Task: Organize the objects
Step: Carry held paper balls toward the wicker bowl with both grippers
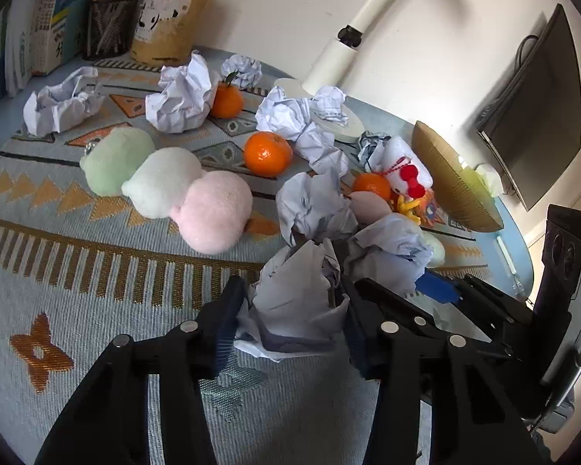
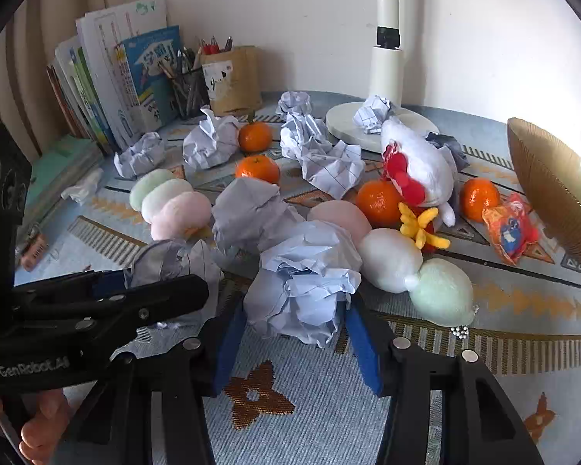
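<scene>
Several crumpled paper balls, mandarins and plush toys lie on a patterned cloth. My left gripper [image 1: 290,321] is shut on a crumpled paper ball [image 1: 298,294] near the cloth; it also shows in the right wrist view [image 2: 162,286] at the left. My right gripper [image 2: 294,329] is shut on another crumpled paper ball [image 2: 306,283], which in the left wrist view [image 1: 387,252] sits just right of the left one. A third paper ball [image 2: 251,209] lies behind them. A three-ball plush [image 1: 166,182] lies to the left, with mandarins [image 1: 268,154] behind.
A white plush chicken [image 2: 414,166], a second three-ball plush [image 2: 391,259] and a snack packet [image 2: 509,232] lie to the right. A woven bowl [image 2: 554,190] stands at the far right. A lamp base [image 2: 352,124], pen holders [image 2: 228,77] and books [image 2: 108,77] stand at the back.
</scene>
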### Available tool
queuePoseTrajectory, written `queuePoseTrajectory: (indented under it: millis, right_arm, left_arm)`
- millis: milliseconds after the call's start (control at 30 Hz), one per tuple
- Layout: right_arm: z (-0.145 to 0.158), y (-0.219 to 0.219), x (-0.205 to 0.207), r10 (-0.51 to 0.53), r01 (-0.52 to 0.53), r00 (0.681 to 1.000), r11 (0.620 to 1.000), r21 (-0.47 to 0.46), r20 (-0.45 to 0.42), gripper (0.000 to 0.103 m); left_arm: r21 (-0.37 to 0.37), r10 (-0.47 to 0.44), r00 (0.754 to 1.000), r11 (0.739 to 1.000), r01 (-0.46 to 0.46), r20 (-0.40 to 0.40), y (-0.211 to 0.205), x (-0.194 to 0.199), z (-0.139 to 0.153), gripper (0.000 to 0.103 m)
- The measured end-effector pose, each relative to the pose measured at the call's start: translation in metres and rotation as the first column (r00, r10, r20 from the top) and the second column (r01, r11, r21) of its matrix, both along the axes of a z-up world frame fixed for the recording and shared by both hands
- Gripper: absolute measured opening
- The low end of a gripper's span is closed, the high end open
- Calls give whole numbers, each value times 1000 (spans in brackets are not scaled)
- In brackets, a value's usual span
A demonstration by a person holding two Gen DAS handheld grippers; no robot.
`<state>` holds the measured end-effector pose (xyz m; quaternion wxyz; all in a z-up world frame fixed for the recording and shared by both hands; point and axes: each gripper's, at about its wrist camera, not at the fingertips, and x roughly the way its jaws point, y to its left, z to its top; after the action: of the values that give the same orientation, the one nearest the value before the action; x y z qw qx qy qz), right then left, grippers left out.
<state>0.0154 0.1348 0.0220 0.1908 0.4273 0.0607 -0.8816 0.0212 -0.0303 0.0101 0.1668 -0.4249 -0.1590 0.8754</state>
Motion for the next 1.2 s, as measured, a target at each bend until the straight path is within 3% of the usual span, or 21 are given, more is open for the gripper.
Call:
queuePoseTrajectory:
  millis: [167,333,467,533,667,800,1100,1200]
  right_arm:
    - [6,7,6,-5,3,998,1000,-18,-65,49]
    - [15,48,39,0,-6,993,999,-47,-120,50]
    - [9,87,37,-50,46,995,998,-47,-87,50]
    - [9,100,32,-65,59,996,993,-107,-55,50]
    - [6,92,30,-55,51,997,996,-67,-53,51]
    - [8,80,36,-20,17,995,999,-27,-99,51]
    - [14,93,38,-62,52,993,994,-101,-104,51]
    - [25,109,40,-88,71,992,982,-173,-93,51]
  left_arm:
    - [-17,-5,999,1000,5,-34,3,7,6,42]
    - [-40,-25,994,999,21,-110,13,28,17,42]
    - [-82,-52,989,996,42,-136,38,27,17,42]
    - [-126,-65,985,991,45,-159,46,31,19,43]
    - [-199,-96,979,978,60,-177,55,35,18,43]
    - [-211,-104,980,975,67,-169,57,35,16,43]
    - [-249,-101,981,967,57,-167,64,36,17,43]
    - [-221,-147,975,969,109,-166,76,39,33,43]
